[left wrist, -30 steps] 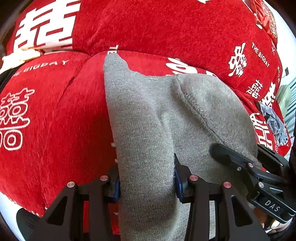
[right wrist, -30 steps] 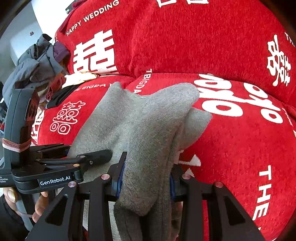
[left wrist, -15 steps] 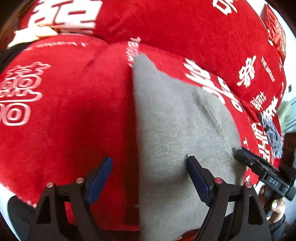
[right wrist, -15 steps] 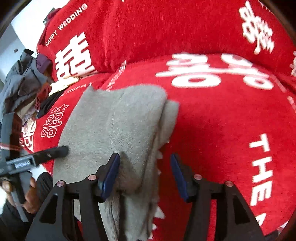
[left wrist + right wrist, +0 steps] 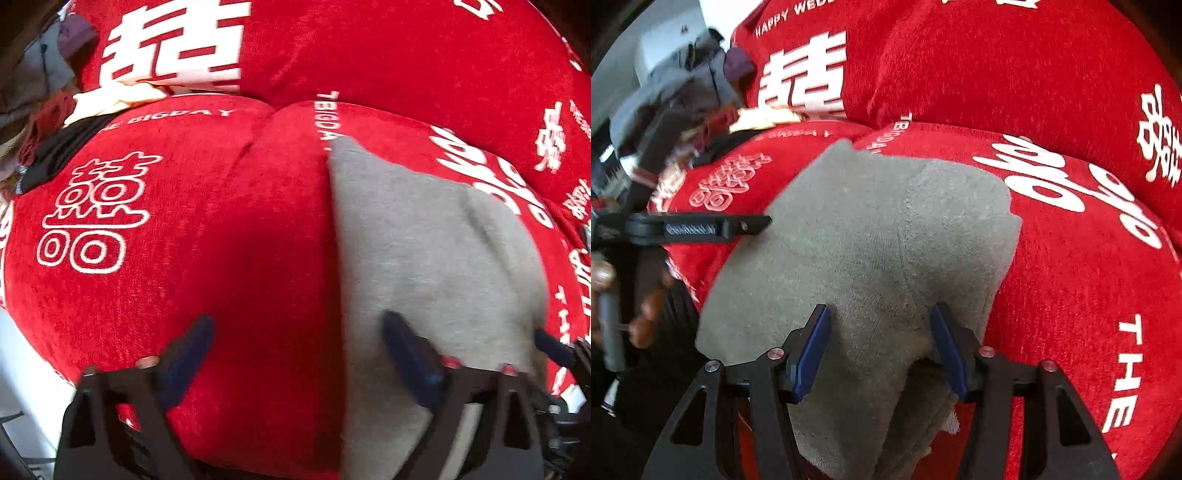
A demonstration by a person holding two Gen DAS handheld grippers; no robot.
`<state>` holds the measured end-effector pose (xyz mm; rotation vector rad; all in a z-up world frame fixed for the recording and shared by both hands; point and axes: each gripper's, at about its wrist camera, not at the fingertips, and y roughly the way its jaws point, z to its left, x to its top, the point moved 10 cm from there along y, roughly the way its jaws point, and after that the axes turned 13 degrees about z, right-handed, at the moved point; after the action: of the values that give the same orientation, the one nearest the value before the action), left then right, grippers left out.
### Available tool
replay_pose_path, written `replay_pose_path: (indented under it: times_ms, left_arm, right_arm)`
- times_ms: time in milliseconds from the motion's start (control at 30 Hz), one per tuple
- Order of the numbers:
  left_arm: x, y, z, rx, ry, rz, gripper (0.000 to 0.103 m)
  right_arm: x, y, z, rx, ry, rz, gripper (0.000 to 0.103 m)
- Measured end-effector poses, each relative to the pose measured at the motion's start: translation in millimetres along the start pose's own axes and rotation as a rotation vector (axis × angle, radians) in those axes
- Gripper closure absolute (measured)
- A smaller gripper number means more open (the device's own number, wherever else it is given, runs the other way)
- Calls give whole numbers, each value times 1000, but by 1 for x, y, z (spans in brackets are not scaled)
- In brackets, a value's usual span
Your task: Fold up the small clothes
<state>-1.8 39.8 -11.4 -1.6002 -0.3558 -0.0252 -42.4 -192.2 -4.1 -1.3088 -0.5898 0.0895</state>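
Note:
A small grey garment (image 5: 424, 251) (image 5: 879, 236) lies folded and flat on the red sofa seat (image 5: 184, 229). My left gripper (image 5: 295, 350) hovers over the garment's left edge. Its jaws are opening wide, with the right pad over grey cloth and the left pad over red fabric, neither pressing. My right gripper (image 5: 879, 347) stands open at the garment's near end; grey cloth fills the gap between its blue pads without being pinched. One of the left gripper's fingers (image 5: 738, 225) shows over the garment's left side in the right wrist view.
The red sofa back (image 5: 997, 66) with white lettering rises behind the seat. Loose clothes (image 5: 55, 122) are heaped at the sofa's left end, and a grey jacket (image 5: 683, 85) lies beyond them. A person's hand (image 5: 605, 280) grips the left tool's handle.
Both grippers were shut on the raised grey garment a second ago. They lowered it onto the seat, opened and let go; it now lies flat.

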Motion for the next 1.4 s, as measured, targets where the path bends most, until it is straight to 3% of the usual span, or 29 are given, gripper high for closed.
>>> replay_pose_path:
  times_ms: [100, 233, 400, 467, 633, 800, 900, 967, 1067, 1167, 1400]
  left_arm:
    - [2, -2, -1, -25, -9, 22, 2]
    - [25, -16, -19, -15, 50, -17, 2]
    - [47, 16, -40, 19, 103, 70, 1]
    - [53, 26, -42, -8, 86, 87, 1]
    - [58, 32, -42, -54, 83, 119, 1]
    - [82, 17, -47, -10, 100, 46, 1]
    - [93, 30, -48, 41, 97, 76, 1]
    - [93, 44, -47, 55, 105, 113, 1]
    - [94, 45, -44, 16, 78, 122, 1]
    - [89, 38, -43, 38, 86, 106, 1]
    - [65, 15, -49, 34, 115, 69, 1]
  right_arm:
    - [6, -8, 1, 18, 10, 8, 43]
    - [36, -16, -8, 21, 17, -33, 41]
    - [75, 16, -25, 34, -2, 36, 41]
    - [79, 35, -41, -4, 11, 73, 41]
    - [81, 41, -60, 67, 61, 70, 38]
    - [99, 29, -47, 35, 14, 37, 36]
    - [106, 43, -42, 4, -28, 81, 36]
    - [105, 64, -46, -38, -51, 142, 35]
    - [104, 65, -57, -19, -20, 130, 33]
    - [98, 52, -62, -19, 29, 123, 32]
    - [71, 12, -15, -61, -120, 26, 32]
